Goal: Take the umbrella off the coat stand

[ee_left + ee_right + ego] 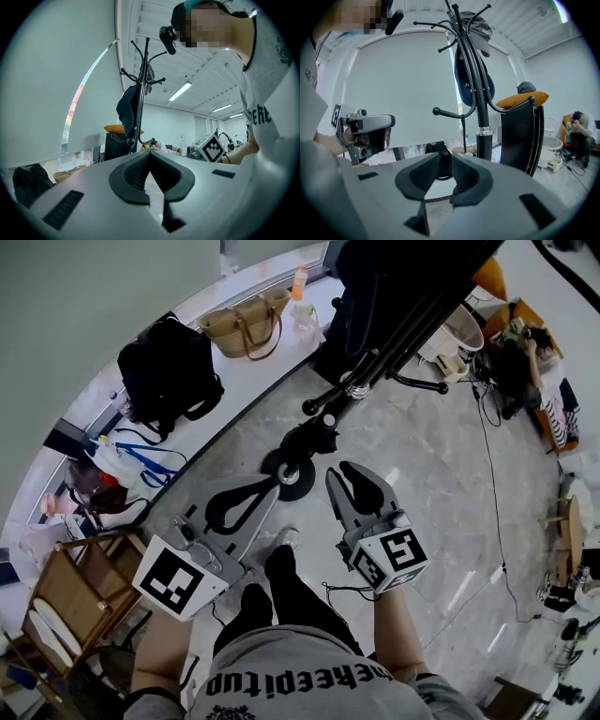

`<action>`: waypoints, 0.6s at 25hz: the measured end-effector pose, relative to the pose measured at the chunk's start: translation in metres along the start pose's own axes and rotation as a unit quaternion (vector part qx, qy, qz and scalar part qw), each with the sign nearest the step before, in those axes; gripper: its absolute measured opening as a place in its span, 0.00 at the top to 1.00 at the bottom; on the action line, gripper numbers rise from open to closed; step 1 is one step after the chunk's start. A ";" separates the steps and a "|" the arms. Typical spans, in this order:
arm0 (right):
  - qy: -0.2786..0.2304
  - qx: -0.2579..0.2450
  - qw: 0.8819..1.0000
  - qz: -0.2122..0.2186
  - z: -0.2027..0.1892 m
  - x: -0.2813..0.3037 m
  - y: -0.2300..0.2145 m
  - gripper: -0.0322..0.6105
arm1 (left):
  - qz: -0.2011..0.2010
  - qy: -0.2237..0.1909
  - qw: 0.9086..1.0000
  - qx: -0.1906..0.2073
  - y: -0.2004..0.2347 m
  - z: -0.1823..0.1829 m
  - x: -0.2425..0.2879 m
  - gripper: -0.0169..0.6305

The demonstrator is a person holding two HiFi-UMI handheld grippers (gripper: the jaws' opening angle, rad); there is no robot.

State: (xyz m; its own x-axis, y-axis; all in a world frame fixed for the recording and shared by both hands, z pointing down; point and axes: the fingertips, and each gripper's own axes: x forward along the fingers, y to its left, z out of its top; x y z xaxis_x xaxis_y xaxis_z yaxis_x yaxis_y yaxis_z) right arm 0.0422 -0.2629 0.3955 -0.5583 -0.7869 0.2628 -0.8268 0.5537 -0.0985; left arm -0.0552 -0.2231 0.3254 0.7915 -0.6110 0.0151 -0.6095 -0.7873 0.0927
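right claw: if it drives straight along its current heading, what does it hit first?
Probably nothing close. The right claw aims just left of the coat stand pole, so it likely slips past toward a dark object near the window ledge. Depth is unclear, so it could clip the pole.

The pale marble-patterned floor (441, 493) carries the coat stand (296, 480) on its round black base, a thin black cable (494, 474) trailing across it on the right, and a wooden chair (61, 601) at the lower left. Along the window runs a curved white ledge (253, 371). On it sit a black backpack (167, 371), a woven handbag (246, 326), an orange bottle (299, 282) and a white bag with a blue strap (127, 463).
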 end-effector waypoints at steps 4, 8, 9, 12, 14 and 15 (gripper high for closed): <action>0.004 -0.004 1.000 0.001 -0.004 0.007 -0.005 0.79 | 0.010 0.002 1.000 -0.005 0.002 -0.005 -0.004 0.95; 0.008 -0.006 1.000 0.004 -0.008 0.013 -0.010 0.78 | 0.015 0.008 1.000 -0.005 0.001 -0.009 -0.007 0.95; 0.010 -0.006 1.000 0.005 -0.008 0.015 -0.011 0.78 | 0.017 0.010 1.000 -0.006 0.001 -0.009 -0.007 0.95; 0.016 -0.007 1.000 0.008 -0.010 0.021 -0.014 0.78 | 0.021 0.012 1.000 -0.012 0.002 -0.012 -0.009 0.95; 0.016 -0.008 1.000 0.007 -0.012 0.024 -0.015 0.78 | 0.023 0.014 1.000 -0.013 0.004 -0.015 -0.010 0.95; 0.016 -0.007 1.000 0.007 -0.014 0.025 -0.015 0.78 | 0.023 0.014 1.000 -0.014 0.005 -0.017 -0.011 0.95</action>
State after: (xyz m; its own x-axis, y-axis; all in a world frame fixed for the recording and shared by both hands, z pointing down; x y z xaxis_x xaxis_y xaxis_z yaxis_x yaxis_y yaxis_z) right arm 0.0417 -0.2873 0.4168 -0.5668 -0.7704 0.2920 -0.8180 0.5684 -0.0882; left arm -0.0658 -0.2188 0.3423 0.7635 -0.6440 0.0487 -0.6446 -0.7553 0.1185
